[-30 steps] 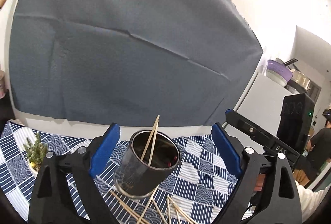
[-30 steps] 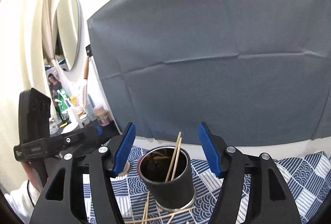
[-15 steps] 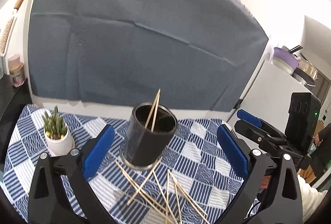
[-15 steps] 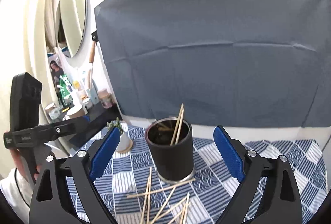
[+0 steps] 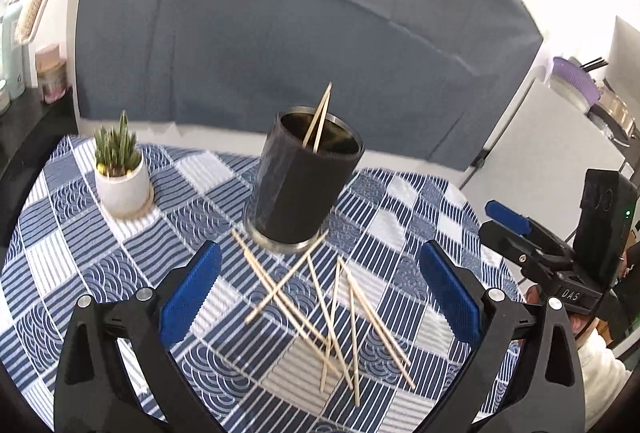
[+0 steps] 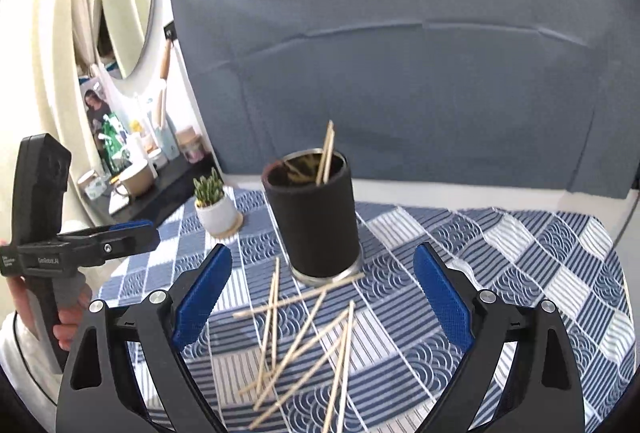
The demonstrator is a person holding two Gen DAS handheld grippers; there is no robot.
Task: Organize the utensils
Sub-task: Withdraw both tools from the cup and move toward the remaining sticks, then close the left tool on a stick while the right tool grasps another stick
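Two sticks: upright in black cylindrical cup (image 5: 306,179)
Loose wooden sticks (image 5: 328,307): scattered before cup
Left gripper (image 5: 320,297) fingers: spread, empty
Right gripper (image 6: 322,299) fingers: spread, empty

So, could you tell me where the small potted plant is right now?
The potted plant stands on the checked tablecloth, left of the black cup in both wrist views, towards the back, apart from the scattered sticks.

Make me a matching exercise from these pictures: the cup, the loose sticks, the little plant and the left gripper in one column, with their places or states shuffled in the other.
1. black cup
2. loose sticks
3. potted plant
4. left gripper

A. open, holding nothing
B. upright, two sticks inside
C. white pot, left of the cup
D. scattered flat on the tablecloth

Pairs: 1-B, 2-D, 3-C, 4-A
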